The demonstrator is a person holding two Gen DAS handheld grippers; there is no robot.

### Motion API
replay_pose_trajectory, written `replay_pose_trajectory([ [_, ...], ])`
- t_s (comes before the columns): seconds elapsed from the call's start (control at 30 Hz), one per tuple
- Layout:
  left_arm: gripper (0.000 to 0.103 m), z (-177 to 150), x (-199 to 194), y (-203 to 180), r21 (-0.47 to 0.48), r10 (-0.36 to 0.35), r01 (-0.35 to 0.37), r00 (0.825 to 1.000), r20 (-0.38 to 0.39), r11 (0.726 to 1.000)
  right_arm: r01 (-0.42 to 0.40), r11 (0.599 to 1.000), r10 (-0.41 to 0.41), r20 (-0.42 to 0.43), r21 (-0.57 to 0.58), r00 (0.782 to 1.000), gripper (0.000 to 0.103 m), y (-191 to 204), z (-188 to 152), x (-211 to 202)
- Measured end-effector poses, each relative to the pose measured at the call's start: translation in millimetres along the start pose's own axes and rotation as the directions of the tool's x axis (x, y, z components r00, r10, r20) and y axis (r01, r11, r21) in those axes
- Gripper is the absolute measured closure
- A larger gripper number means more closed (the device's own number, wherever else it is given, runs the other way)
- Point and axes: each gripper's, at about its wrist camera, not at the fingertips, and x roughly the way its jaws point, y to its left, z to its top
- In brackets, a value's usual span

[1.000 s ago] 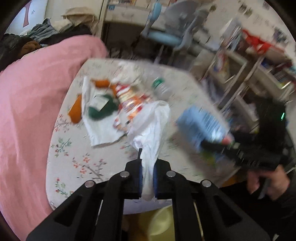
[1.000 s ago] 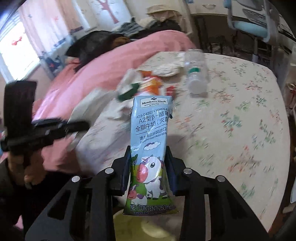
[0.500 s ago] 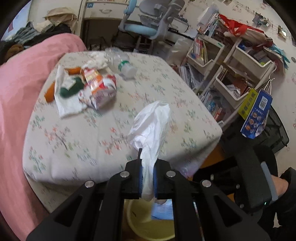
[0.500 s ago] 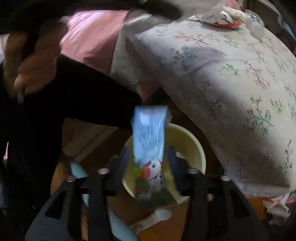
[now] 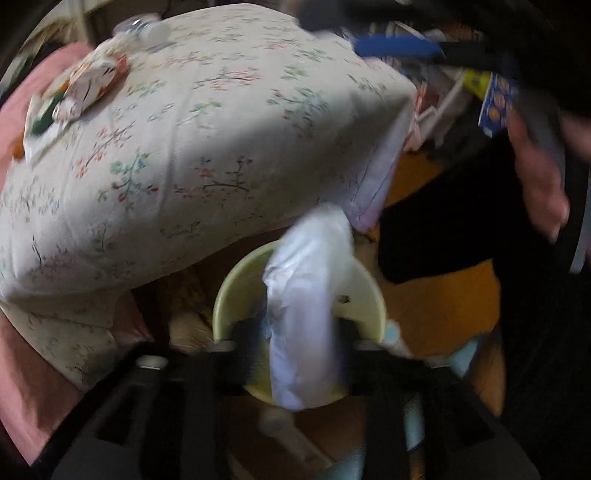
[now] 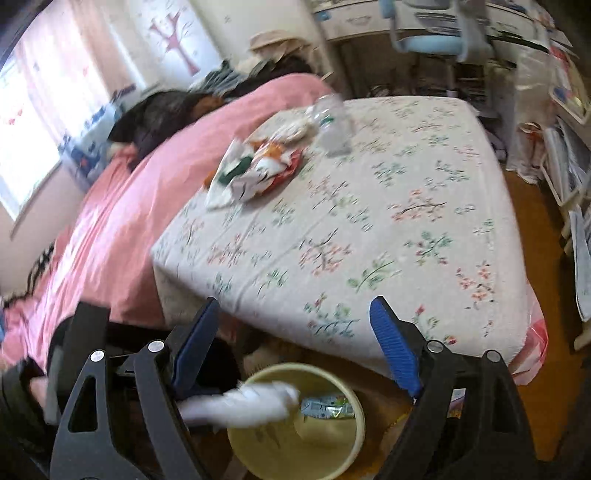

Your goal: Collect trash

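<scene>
Presently, the white plastic bag (image 5: pixel 306 306) is seen between the left hand-held gripper's (image 5: pixel 295 332) parted jaws above the yellow bin (image 5: pixel 229 291), for dropping; right hand-held gripper (image 6: pixel 295 350) gapes empty; wrappers (image 6: pixel 255 170) remain at 11 o'clock.

Blurred throughout. Left gripper (image 5: pixel 295 347) spread wide above the bin (image 5: pixel 236 295), white bag (image 5: pixel 306 314) lying between the fingers (image 5: pixel 247 343), over the bin's mouth; whether touching either finger, impossible to tell. Yellow bin on the floor just beside the floral table (image 5: pixel 207 147). At the table's far left edge, wrappers (image 5: pixel 92 83), with a bottle (image 5: pixel 147 31) beyond. On the right, a hand (image 5: pixel 539 173) gripping a dark handle.
</scene>
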Motion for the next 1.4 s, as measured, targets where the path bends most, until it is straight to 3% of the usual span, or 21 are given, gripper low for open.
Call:
replay_pose_trajectory([
  [0.03, 0.039, -0.2, -0.4, -1.7, 0.013, 0.021, -0.021, 1.000, 0.006, 1.000, 0.007, 1.000, -0.007, 0.009, 0.012, 1.000, 0.023, -3.7, -1.4, -0.8],
  [0.23, 0.037, 6.4, -16.7, 15.2, -0.061, 0.080, -0.074, 0.992, 0.102, 0.995, 0.024, 0.998, -0.027, 0.046, 0.056, 0.999, 0.023, -18.8, -7.0, 0.6],
  [0.33, 0.031, 10.1, -36.6, 34.4, -0.173, 0.149, -0.114, 0.967, 0.206, 0.978, 0.022, 0.997, -0.025, 0.049, 0.075, 0.998, 0.023, -21.7, -8.6, -0.4],
  [0.5, 0.030, 8.3, -60.6, 82.0, -0.412, 0.243, -0.113, 0.929, 0.279, 0.904, 0.036, 0.998, -0.038, 0.036, 0.056, 0.999, 0.023, -17.1, -10.8, 4.7],
  [0.63, 0.030, -0.5, -69.7, 104.5, -0.532, 0.254, -0.057, 0.917, 0.306, 0.845, 0.053, 0.998, -0.054, 0.025, 0.023, 0.998, 0.023, -9.7, -11.7, 10.7],
  [0.7, 0.030, -5.0, -70.1, 105.1, -0.557, 0.258, -0.043, 0.914, 0.313, 0.830, 0.065, 0.998, -0.065, 0.021, 0.002, 0.998, 0.023, -5.7, -12.5, 14.1],
  [0.93, 0.029, -6.3, -69.6, 99.9, -0.543, 0.278, -0.063, 0.905, 0.323, 0.837, 0.083, 0.995, -0.082, 0.017, -0.055, 0.997, 0.023, 4.4, -14.4, 19.6],
  [1.4, 0.029, -5.2, -67.3, 101.9, -0.546, 0.284, -0.072, 0.905, 0.315, 0.835, 0.080, 0.995, -0.079, 0.018, -0.052, 0.997, 0.021, 3.1, -13.5, 19.7],
])
